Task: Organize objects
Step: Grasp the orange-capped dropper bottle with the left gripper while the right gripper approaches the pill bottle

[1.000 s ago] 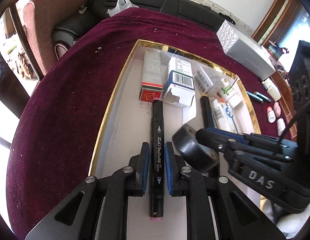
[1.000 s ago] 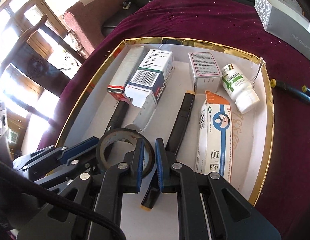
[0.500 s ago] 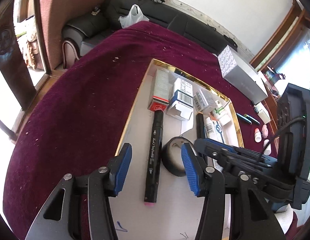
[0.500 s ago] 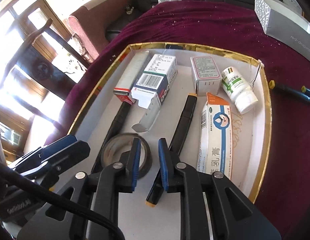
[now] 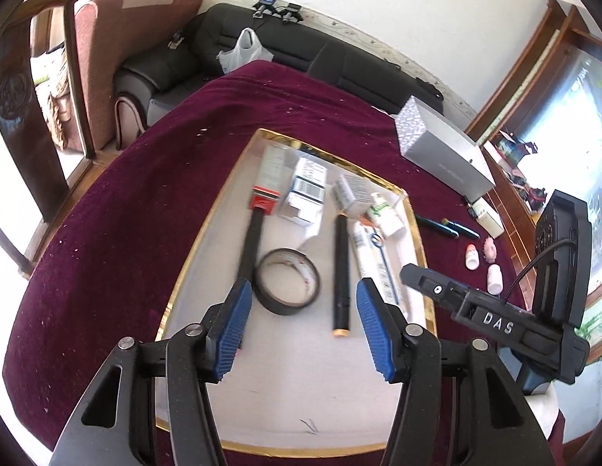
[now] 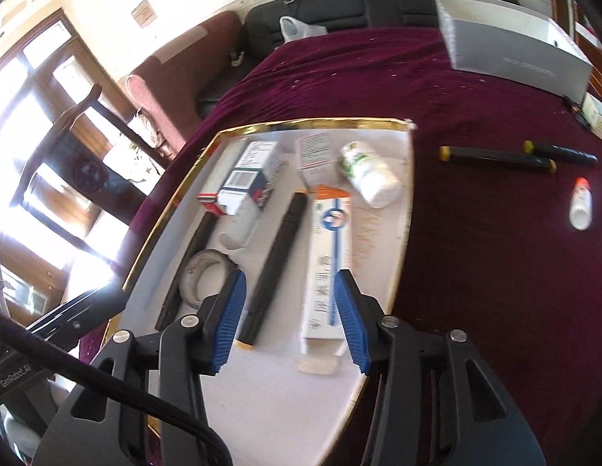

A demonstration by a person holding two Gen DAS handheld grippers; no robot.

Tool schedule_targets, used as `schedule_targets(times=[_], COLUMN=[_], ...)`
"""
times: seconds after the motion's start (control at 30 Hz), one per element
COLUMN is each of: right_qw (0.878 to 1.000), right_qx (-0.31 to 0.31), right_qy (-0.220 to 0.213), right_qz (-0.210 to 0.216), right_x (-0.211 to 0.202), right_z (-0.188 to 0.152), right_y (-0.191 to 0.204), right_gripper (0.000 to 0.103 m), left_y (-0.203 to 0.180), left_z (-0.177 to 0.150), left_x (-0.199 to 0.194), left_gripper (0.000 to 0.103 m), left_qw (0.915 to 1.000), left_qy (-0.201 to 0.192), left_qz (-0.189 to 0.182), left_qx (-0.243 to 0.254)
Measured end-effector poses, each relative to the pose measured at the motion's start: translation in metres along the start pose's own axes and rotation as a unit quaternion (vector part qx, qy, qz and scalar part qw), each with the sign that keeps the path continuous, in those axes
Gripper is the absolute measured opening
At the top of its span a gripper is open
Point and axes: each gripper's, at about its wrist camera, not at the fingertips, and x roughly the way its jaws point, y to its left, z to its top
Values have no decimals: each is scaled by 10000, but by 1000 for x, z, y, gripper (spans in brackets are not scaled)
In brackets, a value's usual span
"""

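Observation:
A gold-rimmed white tray [image 5: 219, 209] on the dark red tablecloth holds two black markers [image 5: 250, 248] [image 5: 341, 275], a black tape roll [image 5: 287, 287], several medicine boxes and a white bottle [image 6: 369, 174]. My left gripper [image 5: 302, 310] hovers above the tray's near end with its jaws opening; nothing is gripped, and the tape roll lies on the tray below the gap. My right gripper [image 6: 289, 299] is above the right-hand marker [image 6: 275, 264] and the long white-and-blue box [image 6: 328, 264]. Its jaws are opening too, and the pads touch nothing.
On the cloth right of the tray lie two more dark markers [image 6: 495, 157] and small white bottles [image 6: 580, 204]. A long grey box [image 5: 444, 155] sits at the far right. A black sofa and a chair stand behind the table.
The left gripper let go of the left-hand marker and the right gripper let go of the tape roll. Both pulled back and up, and their jaws widened.

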Motion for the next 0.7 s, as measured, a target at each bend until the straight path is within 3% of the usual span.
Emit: schedule_targets(times=[0.13,0.37,0.5,0.7], right_qw=[9995,9883,9812,9738], right_qx=[100,-401,-550,-492], right_qy=[-236,-892,-1130,-1336], right_qz=[-177,-1174,-1466,-1771], right_x=[-21,-57,-72,-91], right_z=[-5,-19,-25,-29], right_y=[-19,-29,-36,-61], right_gripper=[47,56,63,64], left_y=[-16,-36,-51,-81], left_z=[-8,-26,-34,-44], left_x=[-2,-2,-1,6], left_gripper=[50,50,50,50], left_qw=[9999,9998,9995,9975], left_qy=[0,62,122,298], left_qz=[22,-131,-127,-218], left_qx=[101,102,258,601])
